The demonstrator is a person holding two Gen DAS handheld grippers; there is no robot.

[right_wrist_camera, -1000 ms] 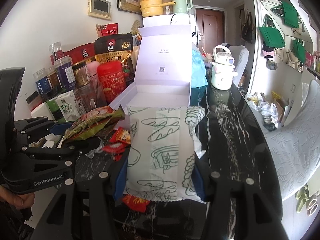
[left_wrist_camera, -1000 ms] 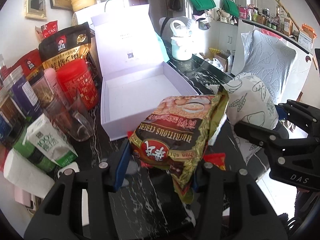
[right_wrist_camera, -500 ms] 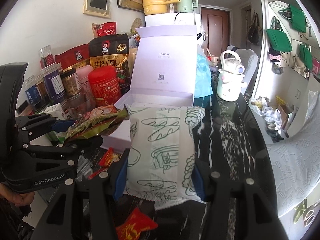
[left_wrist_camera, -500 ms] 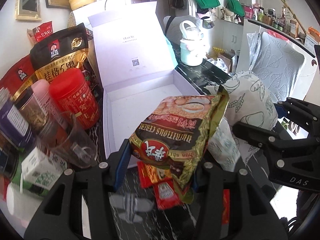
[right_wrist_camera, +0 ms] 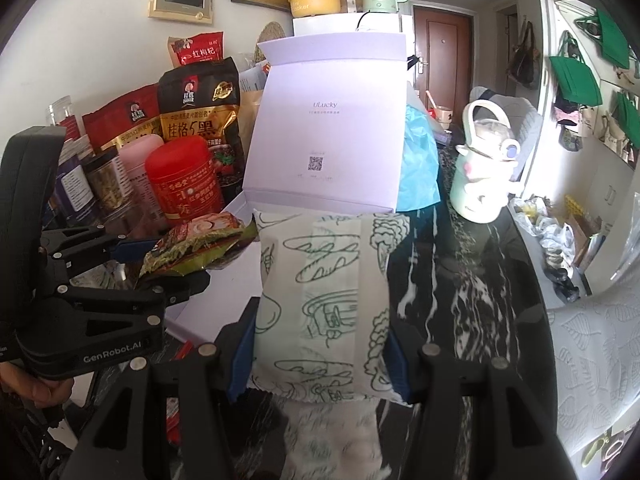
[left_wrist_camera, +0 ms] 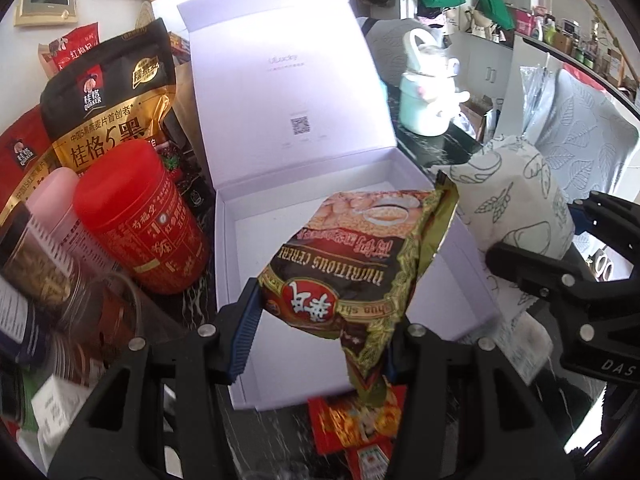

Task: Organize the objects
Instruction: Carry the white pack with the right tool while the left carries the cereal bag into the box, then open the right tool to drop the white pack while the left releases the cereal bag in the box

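My left gripper is shut on a brown and gold cereal packet and holds it above the near part of an open white box, whose lid stands upright. My right gripper is shut on a white tissue pack with green drawings, held at the box's right front edge. The tissue pack also shows in the left wrist view, and the cereal packet in the right wrist view.
A red tin, oat bags, jars and a glass crowd the box's left side. Red sachets lie on the black marble table before the box. A pale green kettle stands to the right.
Both grippers have moved forward toward the box with their loads. The cereal packet now hangs over the box's inside, and the tissue pack is at its right front edge.
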